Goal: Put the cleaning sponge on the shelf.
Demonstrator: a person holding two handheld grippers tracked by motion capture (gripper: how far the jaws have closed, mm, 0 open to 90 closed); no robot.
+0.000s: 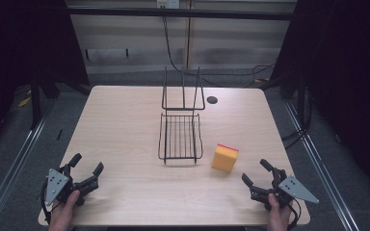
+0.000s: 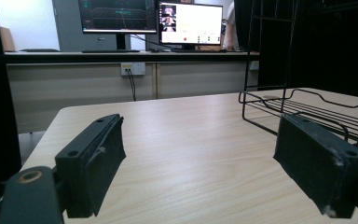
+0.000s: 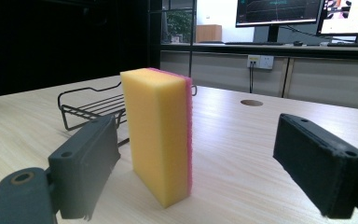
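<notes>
Right gripper point(image 1: 258, 174) rests near the table's point(image 1: 125, 125) front right corner, jaws spread, nothing between them. Just beyond, the yellow foam sponge point(image 1: 225, 158) stands on its long edge, pink scouring face turned right, beside the black wire rack point(image 1: 180, 137).

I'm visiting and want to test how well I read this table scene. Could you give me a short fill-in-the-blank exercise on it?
1. The sponge stands on its edge, yellow with a thin ____ layer on one face.
2. The black wire rack sits near the table's middle, to the ____ of the sponge in the high view.
3. The right gripper has its jaws ____, with nothing between them.
4. The left gripper rests near the table's ____ edge in the high view.

Missing words: pink; left; open; near
</notes>
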